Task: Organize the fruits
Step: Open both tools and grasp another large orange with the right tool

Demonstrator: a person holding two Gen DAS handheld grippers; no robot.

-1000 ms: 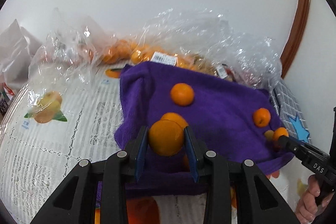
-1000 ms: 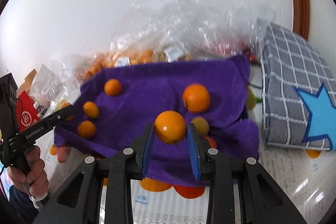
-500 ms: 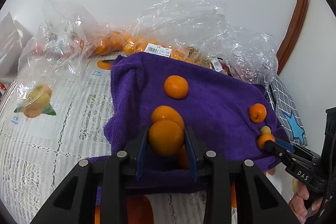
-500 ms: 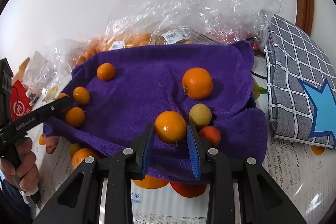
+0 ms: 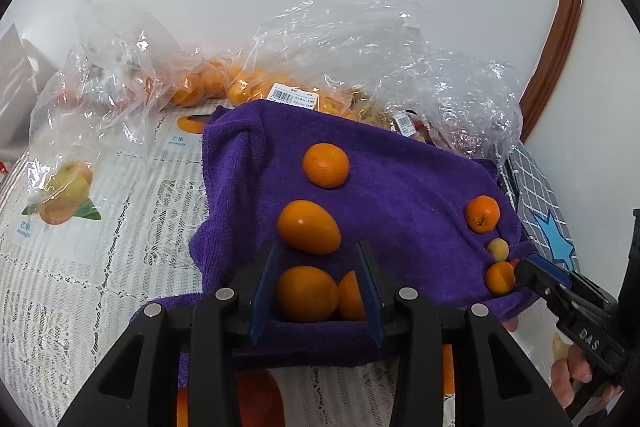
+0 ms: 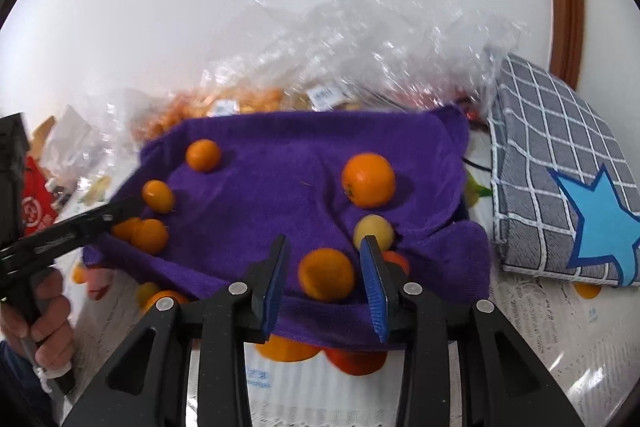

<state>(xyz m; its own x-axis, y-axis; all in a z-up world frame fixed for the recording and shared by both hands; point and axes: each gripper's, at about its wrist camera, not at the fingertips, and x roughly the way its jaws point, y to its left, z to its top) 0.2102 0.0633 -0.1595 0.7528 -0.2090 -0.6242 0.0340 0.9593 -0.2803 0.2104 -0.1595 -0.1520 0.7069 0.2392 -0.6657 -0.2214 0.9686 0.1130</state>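
A purple towel (image 5: 400,187) (image 6: 280,167) lies on the table with several oranges on it. My left gripper (image 5: 317,255) hangs over the towel's near edge, its jaws opening. An orange (image 5: 306,293) rests on the towel between them, free of the pads, with another orange (image 5: 351,297) beside it. My right gripper (image 6: 325,243) is at the towel's front, jaws opening, and an orange (image 6: 326,275) sits loose between the pads with a gap on each side. A pale yellow fruit (image 6: 374,231) and a bigger orange (image 6: 368,179) lie just beyond it.
Clear plastic bags (image 5: 224,83) holding more oranges are heaped behind the towel against the wall. A grey checked cushion with a blue star (image 6: 560,179) lies to the right. A red packet (image 6: 34,203) is at far left. The lace tablecloth (image 5: 100,267) has printed fruit pictures.
Both grippers' jaws have widened and each has let go of its orange, which now rests on the towel. The right wrist view has tilted slightly.
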